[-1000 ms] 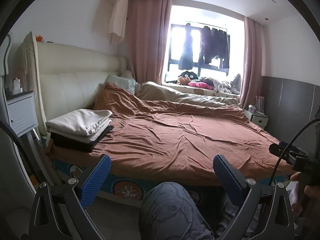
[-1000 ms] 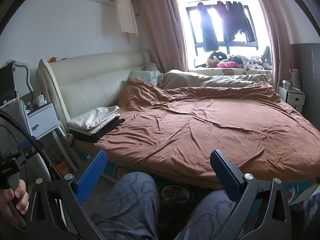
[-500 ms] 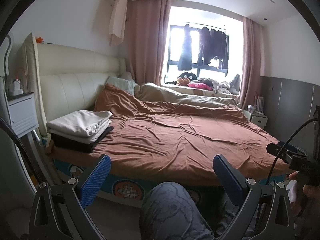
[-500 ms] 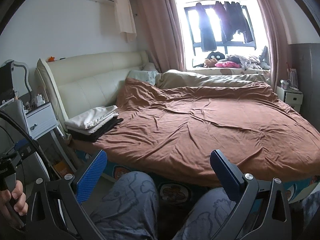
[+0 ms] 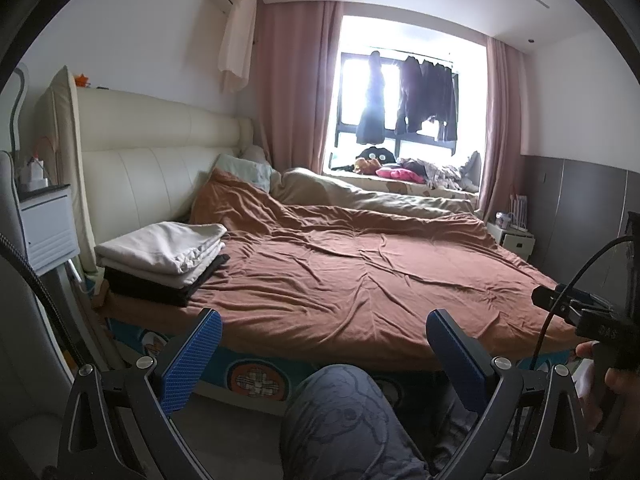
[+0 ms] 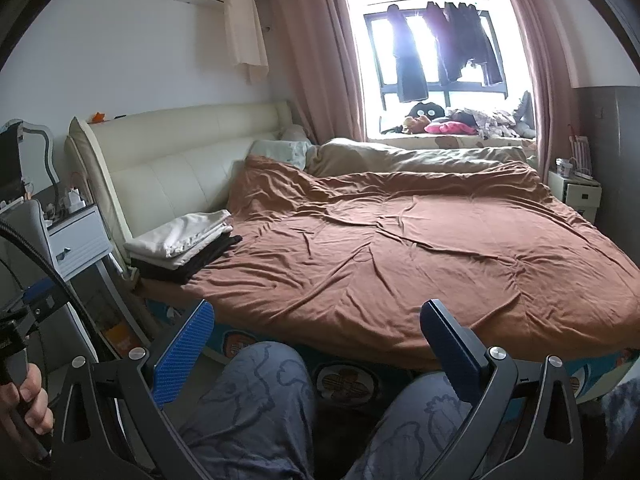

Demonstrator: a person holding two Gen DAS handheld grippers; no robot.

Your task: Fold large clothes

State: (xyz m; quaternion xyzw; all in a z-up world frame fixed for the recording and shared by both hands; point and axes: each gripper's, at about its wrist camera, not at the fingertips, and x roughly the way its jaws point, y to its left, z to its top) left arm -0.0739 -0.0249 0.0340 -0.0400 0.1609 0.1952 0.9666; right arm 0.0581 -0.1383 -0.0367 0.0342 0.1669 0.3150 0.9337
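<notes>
Folding looks done: folded clothes (image 5: 160, 258) sit stacked at the bed's (image 5: 360, 280) headboard corner, no unfolded garment lies before you, and your left gripper (image 5: 322, 354) and right gripper (image 6: 316, 344) hover with fingers spread wide, empty.

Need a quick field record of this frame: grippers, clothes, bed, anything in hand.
left gripper: open, empty, held low in front of the bed
right gripper: open, empty, same height
folded stack: cream pieces on top of dark ones, on the bed corner near the headboard
bed cover: brown, wrinkled, spread flat
unfolded garment on the bed: none visible
hanging clothes: dark, on a rail at the window
person: knees below the fingers
</notes>
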